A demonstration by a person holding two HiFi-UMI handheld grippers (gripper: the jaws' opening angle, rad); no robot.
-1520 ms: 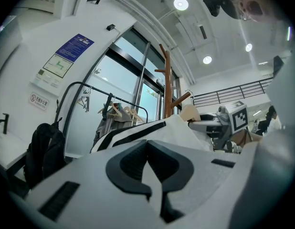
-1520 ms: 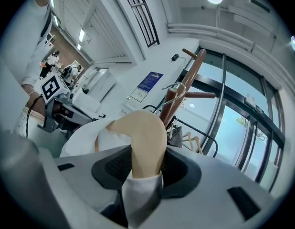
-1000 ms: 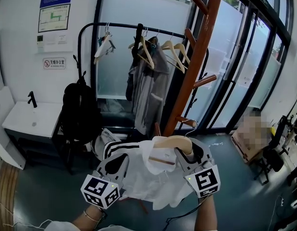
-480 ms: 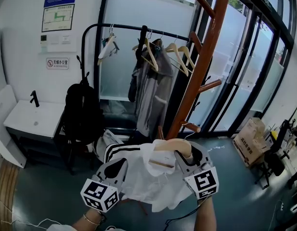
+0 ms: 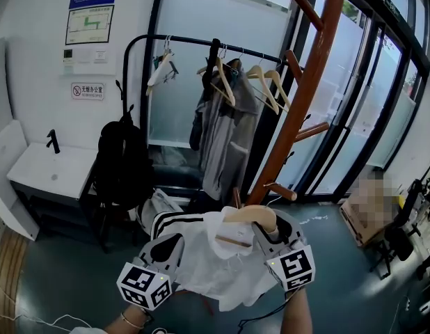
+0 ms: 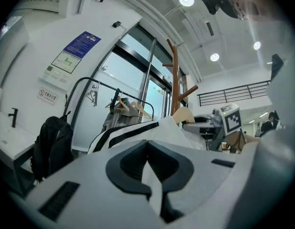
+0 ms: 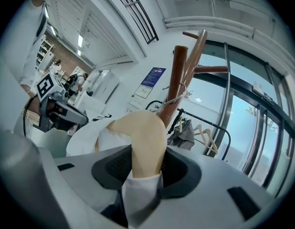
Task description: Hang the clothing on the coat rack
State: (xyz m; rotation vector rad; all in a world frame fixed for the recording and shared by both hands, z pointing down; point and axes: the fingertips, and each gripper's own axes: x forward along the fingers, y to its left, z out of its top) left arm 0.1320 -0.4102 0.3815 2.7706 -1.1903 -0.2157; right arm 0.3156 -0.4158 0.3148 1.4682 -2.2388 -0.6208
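Note:
A white garment (image 5: 215,270) with black stripes hangs on a pale wooden hanger (image 5: 253,214), held at chest height between my two grippers. My left gripper (image 5: 170,248) is shut on the garment's fabric (image 6: 138,132), which runs between its pads. On the other side, my right gripper (image 5: 271,229) is shut on the hanger's shoulder (image 7: 145,142), with white cloth pinched in below it. The brown wooden coat rack (image 5: 302,110) rises just beyond the garment, its pegs bare. It also shows past the hanger as the coat rack (image 7: 178,80) in the right gripper view.
A black clothes rail (image 5: 194,42) behind the rack carries several wooden hangers and a grey coat (image 5: 225,138). A black backpack (image 5: 121,165) stands at its left, beside a white counter (image 5: 44,176). Glass doors (image 5: 368,117) line the right side.
The coat rack and rail have drifted to the right in the head view. Both grippers keep their hold, and the garment sits slightly lower in view.

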